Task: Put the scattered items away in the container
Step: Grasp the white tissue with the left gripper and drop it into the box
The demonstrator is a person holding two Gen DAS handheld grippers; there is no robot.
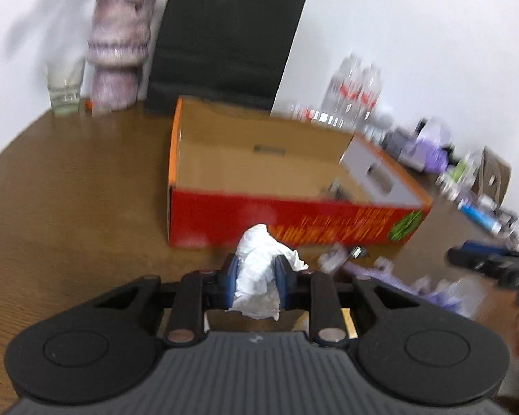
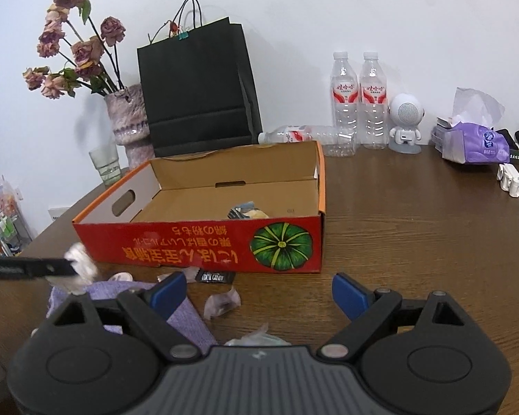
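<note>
My left gripper [image 1: 257, 276] is shut on a crumpled white tissue [image 1: 259, 266], held in front of the red cardboard box [image 1: 294, 221]. The box [image 2: 197, 245] stands open on the wooden table and holds a few small wrappers [image 2: 247, 211]. My right gripper [image 2: 256, 290] is open and empty, near the box's front wall. Below it lie a purple cloth [image 2: 183, 314], a black packet [image 2: 214, 276] and crumpled clear wrappers [image 2: 223, 304]. The left gripper with the tissue [image 2: 79, 268] shows at the left of the right wrist view.
Behind the box stand a black paper bag [image 2: 200, 93], a vase of dried roses [image 2: 128, 117], a glass [image 2: 104, 164], water bottles [image 2: 360, 100], a small white speaker [image 2: 404, 121] and a purple tissue pack [image 2: 474, 141]. The table edge runs at the left.
</note>
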